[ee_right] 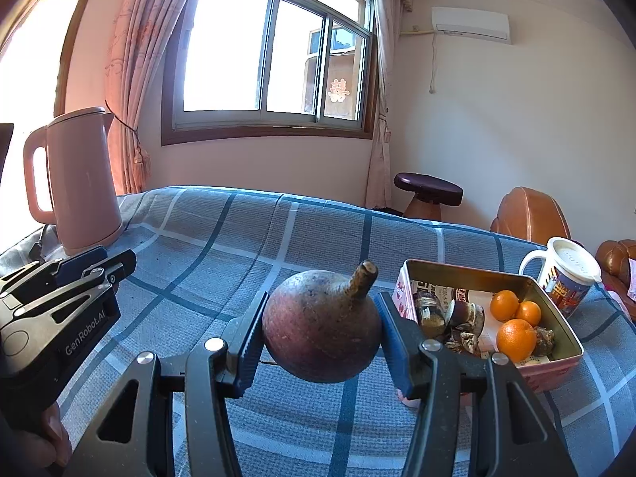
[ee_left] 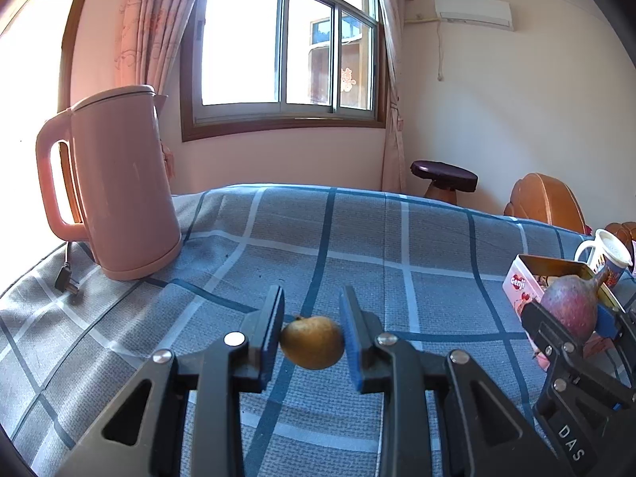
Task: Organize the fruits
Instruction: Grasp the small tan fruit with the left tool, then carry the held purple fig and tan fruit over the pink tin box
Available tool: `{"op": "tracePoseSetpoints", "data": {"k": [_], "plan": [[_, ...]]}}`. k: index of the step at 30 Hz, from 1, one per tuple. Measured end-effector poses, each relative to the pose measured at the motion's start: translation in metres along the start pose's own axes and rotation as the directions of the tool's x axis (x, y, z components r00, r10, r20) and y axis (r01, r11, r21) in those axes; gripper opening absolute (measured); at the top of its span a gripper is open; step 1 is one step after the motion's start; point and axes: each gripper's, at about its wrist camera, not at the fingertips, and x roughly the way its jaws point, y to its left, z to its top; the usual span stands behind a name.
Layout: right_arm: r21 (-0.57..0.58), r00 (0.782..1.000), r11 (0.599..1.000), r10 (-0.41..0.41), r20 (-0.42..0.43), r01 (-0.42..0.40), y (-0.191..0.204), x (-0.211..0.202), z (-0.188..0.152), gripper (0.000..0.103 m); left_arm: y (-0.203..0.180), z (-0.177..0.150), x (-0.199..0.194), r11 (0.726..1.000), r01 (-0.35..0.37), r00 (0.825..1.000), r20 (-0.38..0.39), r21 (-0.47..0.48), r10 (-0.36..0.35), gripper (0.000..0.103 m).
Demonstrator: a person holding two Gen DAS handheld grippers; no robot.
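**Two fruits held above the checked tablecloth, tin off to the right**

A blue-and-grey checked tablecloth [ee_right: 278, 238] covers the table. The landmark is the open biscuit tin [ee_right: 556, 310] on it. Far left of the tin stands a pink electric kettle [ee_left: 119, 187]; just behind the tin's right corner sits a lidded mug [ee_right: 568, 274]. Just left of the tin, the right gripper [ee_right: 318, 338] pinches a large reddish-purple fruit with a stubby stem [ee_right: 318, 334] between both pads, above the cloth. Further left of the tin, the left gripper [ee_left: 312, 338] pinches a small yellow-brown fruit [ee_left: 312, 342]. Inside the tin lie three oranges [ee_right: 514, 338] among dark wrapped items.
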Motion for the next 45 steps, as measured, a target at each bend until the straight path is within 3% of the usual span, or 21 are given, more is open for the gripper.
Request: {"op": "tracePoseSetpoints", "data": {"k": [45], "plan": [[0.038, 0.997, 0.997, -0.071, 0.019, 0.07, -0.045, -0.034, -0.018, 0.055, -0.061, -0.015, -0.034, 0.993, 0.098, 0.995, 0.015, 0.067, -0.099, 0.03]]}}
